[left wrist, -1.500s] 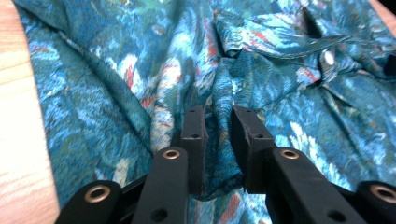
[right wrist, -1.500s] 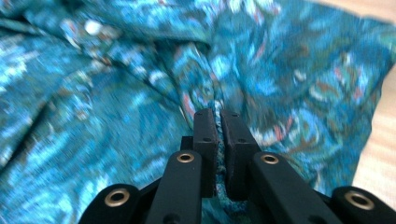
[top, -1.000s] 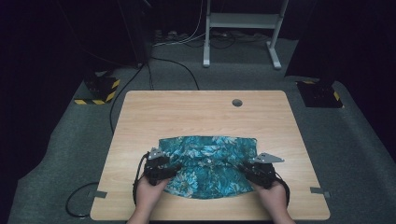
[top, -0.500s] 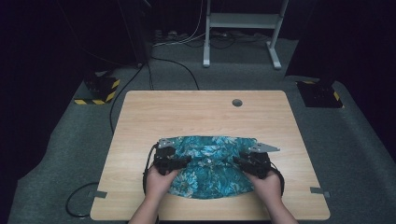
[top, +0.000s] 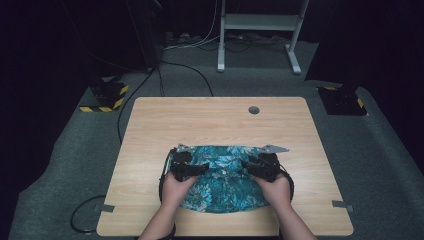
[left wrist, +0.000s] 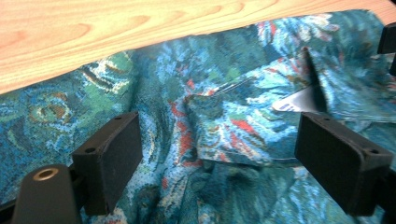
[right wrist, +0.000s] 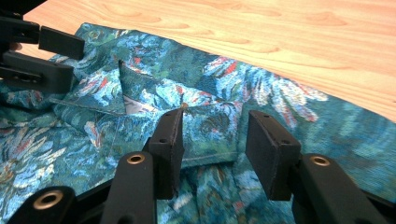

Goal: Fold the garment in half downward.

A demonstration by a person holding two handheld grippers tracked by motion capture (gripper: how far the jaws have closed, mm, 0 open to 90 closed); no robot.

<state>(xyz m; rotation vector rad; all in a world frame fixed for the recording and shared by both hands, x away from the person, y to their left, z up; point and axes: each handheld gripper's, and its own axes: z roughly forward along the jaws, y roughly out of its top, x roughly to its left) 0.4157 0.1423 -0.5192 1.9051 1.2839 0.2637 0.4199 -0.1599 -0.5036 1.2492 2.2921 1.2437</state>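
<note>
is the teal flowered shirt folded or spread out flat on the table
Folded. The teal flowered shirt lies as a compact bundle on the table, layers overlapping, collar on top; no sleeves stick out.

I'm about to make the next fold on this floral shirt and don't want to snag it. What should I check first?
1. Left claw open, pads off the cloth: ok; its jaws have just been opening.
2. Right claw open: ok; its jaws straddle the collar without pressing.
3. Shirt wholly on the table: ok.
4. Shirt flat: not ok, creases in the middle.
5. Near hem even: cannot tell.
</note>
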